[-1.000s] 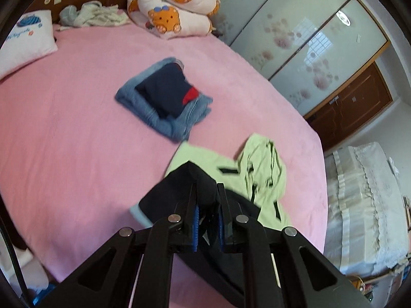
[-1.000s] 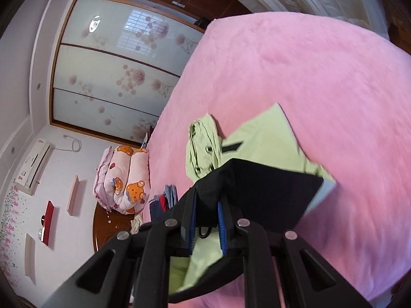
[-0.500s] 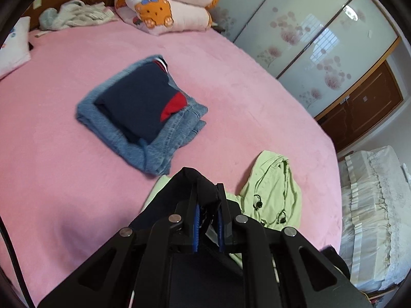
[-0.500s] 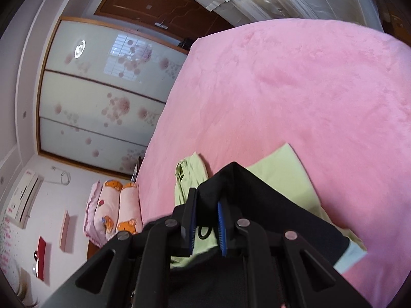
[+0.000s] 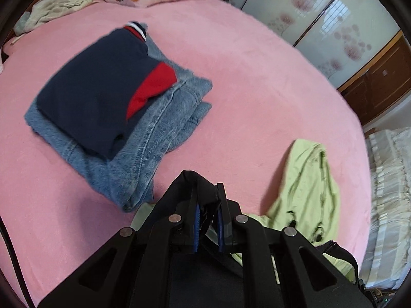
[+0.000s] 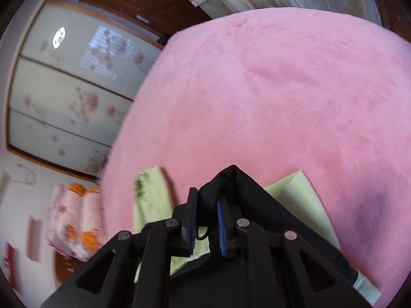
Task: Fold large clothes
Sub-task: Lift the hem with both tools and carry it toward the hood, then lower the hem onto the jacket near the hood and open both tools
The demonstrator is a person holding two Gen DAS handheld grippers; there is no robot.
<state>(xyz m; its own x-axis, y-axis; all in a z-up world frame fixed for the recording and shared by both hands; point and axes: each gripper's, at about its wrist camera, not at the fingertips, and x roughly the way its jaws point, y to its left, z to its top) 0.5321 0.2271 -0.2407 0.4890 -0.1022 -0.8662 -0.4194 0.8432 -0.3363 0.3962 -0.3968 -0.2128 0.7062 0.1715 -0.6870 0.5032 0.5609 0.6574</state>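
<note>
Black-and-green jacket [image 5: 305, 179], a large soft garment, hangs between the two tools over the pink bed [image 5: 257, 82]. Its black outer cloth is bunched into a peak at each tool, while the pale green lining and a loose sleeve or hood trail onto the bed to the side. The left tool [image 5: 207, 224] is pressed together on a fold of the black cloth, the blue ribbed pads pinching it with almost no gap. In the other wrist view, the right tool [image 6: 206, 224] likewise pinches a raised corner of the black cloth [image 6: 232, 179], its pads set slightly wider apart, probably on a thicker bunch or hem.

By its look the jacket is light and limp: it will sag and swing between the grips, not keep a shape. The smooth shell may slip, so corners, hems and seams, where layers double up, seem the safest places to hold. Small dark cord loops or toggles show on the green part; they could snag.

The bed cover is plush and matte, likely grippy enough to keep a laid fold in place. Near the left tool lies a folded stack: stiff, ribbed blue denim [image 5: 159, 138] under a smooth navy top [image 5: 92, 89] with a red panel.
</note>
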